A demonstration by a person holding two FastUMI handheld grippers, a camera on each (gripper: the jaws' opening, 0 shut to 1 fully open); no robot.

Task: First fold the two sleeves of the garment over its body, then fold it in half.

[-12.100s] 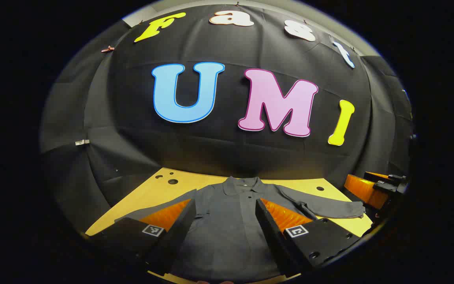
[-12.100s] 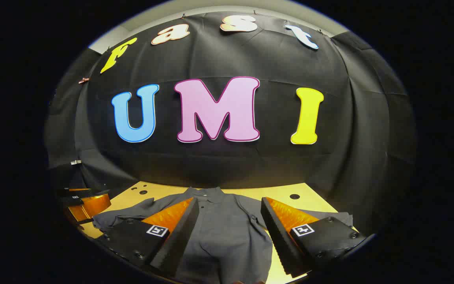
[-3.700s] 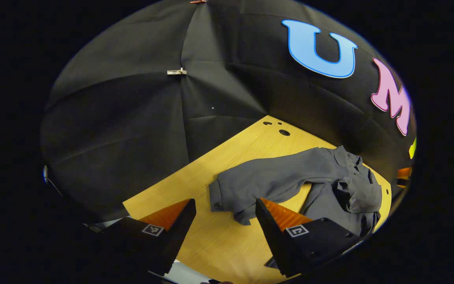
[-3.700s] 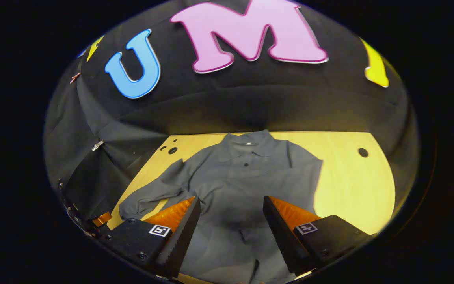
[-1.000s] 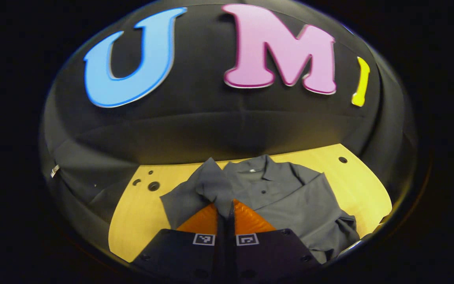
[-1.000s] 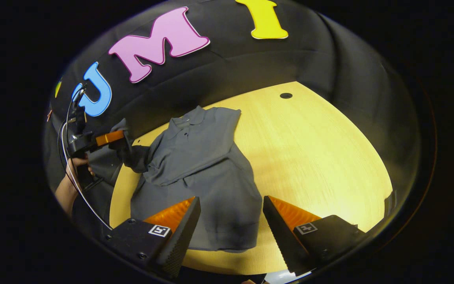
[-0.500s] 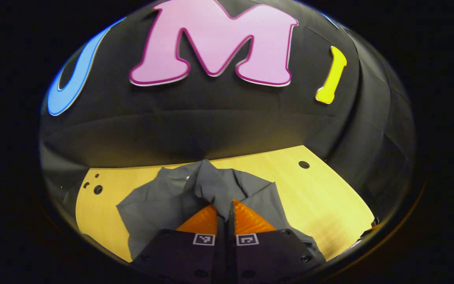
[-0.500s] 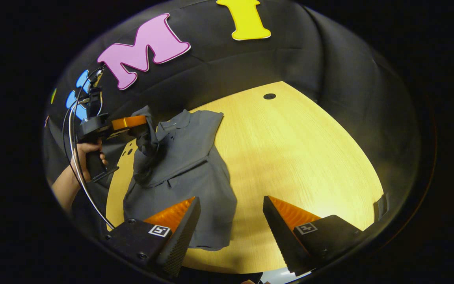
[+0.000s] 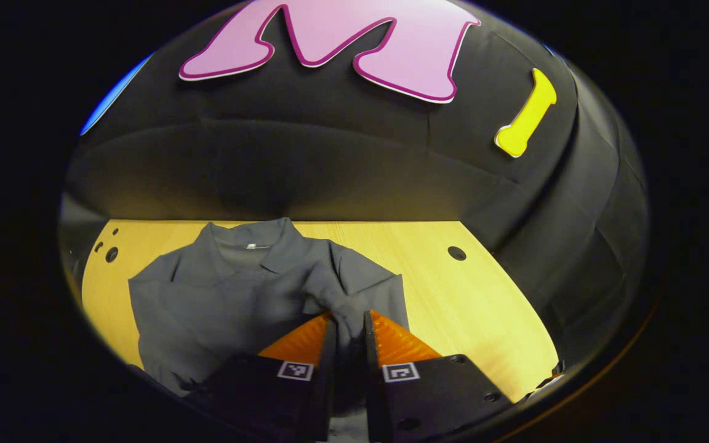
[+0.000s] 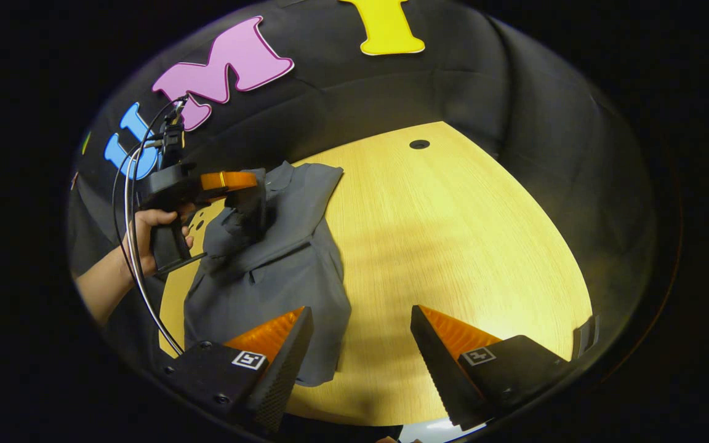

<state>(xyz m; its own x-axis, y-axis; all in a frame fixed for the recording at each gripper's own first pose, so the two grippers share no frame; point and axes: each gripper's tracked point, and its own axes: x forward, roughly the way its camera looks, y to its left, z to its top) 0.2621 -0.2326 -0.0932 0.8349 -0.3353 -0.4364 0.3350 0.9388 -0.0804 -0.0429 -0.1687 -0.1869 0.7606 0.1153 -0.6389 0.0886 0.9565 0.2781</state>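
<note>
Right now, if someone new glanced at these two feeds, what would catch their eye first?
Probably the grey collared shirt spread on the yellow wooden table, with the left hand-held gripper pinching a bunched sleeve over the shirt's body. In the right gripper view, a hand holds that gripper at the table's left edge, while the right hand-held gripper hovers open near the shirt's hem.

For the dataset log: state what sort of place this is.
Likely a recording booth, not a home: black cloth wall behind a bare wooden table, where the cabled left gripper handles a grey shirt.
</note>
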